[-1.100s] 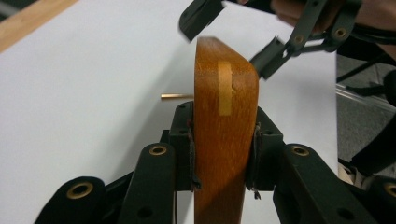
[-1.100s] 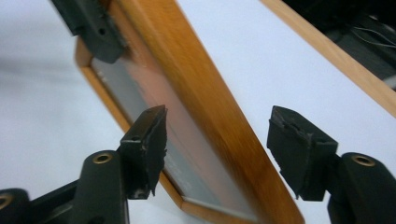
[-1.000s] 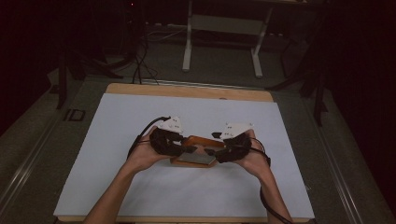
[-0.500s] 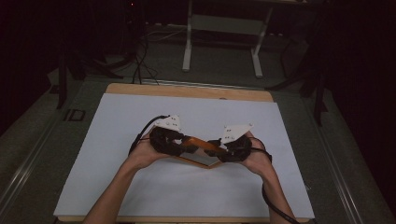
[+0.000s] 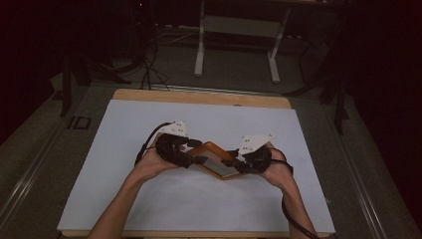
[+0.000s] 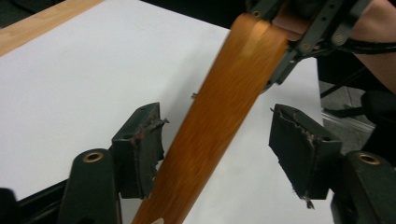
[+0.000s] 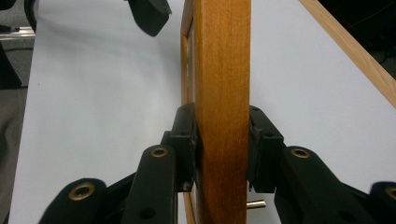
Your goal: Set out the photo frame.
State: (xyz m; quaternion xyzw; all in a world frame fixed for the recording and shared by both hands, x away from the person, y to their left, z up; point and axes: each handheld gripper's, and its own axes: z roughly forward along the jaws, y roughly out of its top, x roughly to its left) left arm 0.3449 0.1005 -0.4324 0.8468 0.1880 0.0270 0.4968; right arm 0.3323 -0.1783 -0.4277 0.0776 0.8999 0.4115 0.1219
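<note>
An orange-brown wooden frame [image 5: 215, 155] hangs between my two grippers over the white sheet [image 5: 124, 134]. My right gripper [image 7: 222, 122] is shut on its edge [image 7: 222, 70], with both pads pressed against the wood. Its jaws have just been closing on the frame. My left gripper [image 6: 215, 122] has just been opening and stands open around the frame's other side [image 6: 219, 116]. The right-hand pad [image 6: 299, 140] is well clear of the wood. In the high view the left gripper [image 5: 193, 157] and the right gripper [image 5: 240, 167] face each other across the frame.
The white sheet covers a wooden tabletop [image 5: 199, 97] whose bare edge shows at the far side. Metal stand legs [image 5: 200, 50] and cables [image 5: 149, 64] are on the dark floor beyond. A cable [image 5: 293, 224] trails from the right hand.
The frame has tilted and shifted a little toward the near side between the hands. Both hands have stayed about where they were.
</note>
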